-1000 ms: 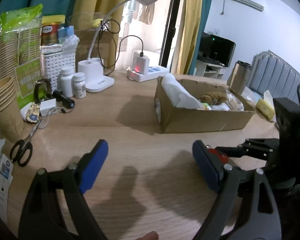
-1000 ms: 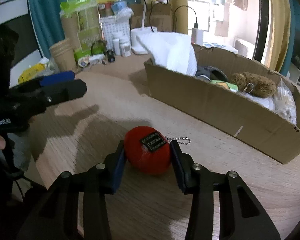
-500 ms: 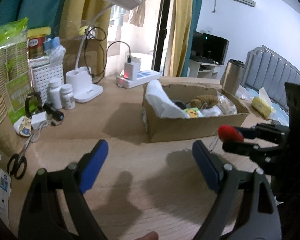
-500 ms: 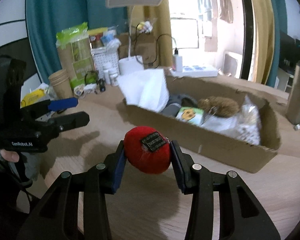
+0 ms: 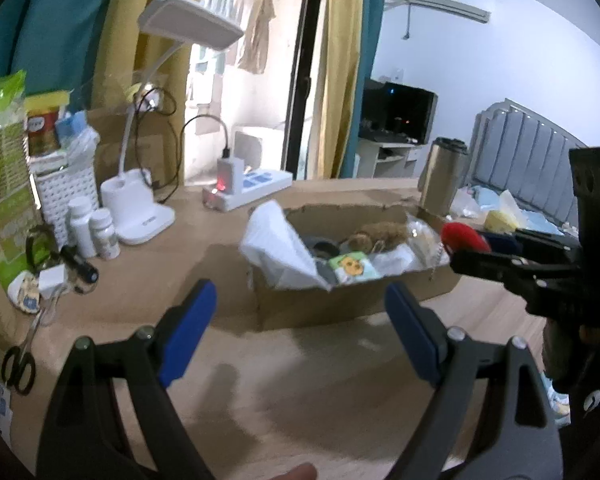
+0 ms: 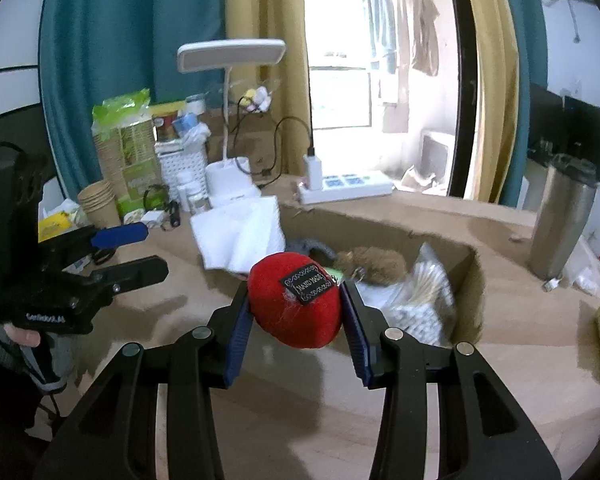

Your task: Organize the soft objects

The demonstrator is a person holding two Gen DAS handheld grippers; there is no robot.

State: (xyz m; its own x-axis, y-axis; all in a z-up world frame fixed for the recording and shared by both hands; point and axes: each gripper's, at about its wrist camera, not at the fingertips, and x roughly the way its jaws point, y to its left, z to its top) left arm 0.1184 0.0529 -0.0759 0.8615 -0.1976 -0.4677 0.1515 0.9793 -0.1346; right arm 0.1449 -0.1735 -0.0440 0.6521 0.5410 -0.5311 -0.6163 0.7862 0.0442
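The right hand-held gripper (image 6: 296, 312), clamped on the red plush ball (image 6: 294, 306), hovers at the cardboard box (image 6: 466, 280) rim; next, seemingly, release inside, while the left hand-held gripper (image 5: 300, 328) gapes empty.

Teal and mustard curtains (image 6: 256, 20) frame a bright window (image 6: 340, 60) (laundry outside), beside a white wall (image 5: 480, 60).

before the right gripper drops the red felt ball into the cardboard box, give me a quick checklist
1. Red felt ball clamped on both sides by right gripper: ok.
2. Ball above the open cardboard box: cannot tell; it seems near the front wall.
3. Free spot inside among the brown plush toy and white cloth: cannot tell.
4. Left gripper open, outside the box: ok.
5. Keychain clear of the rim: cannot tell.
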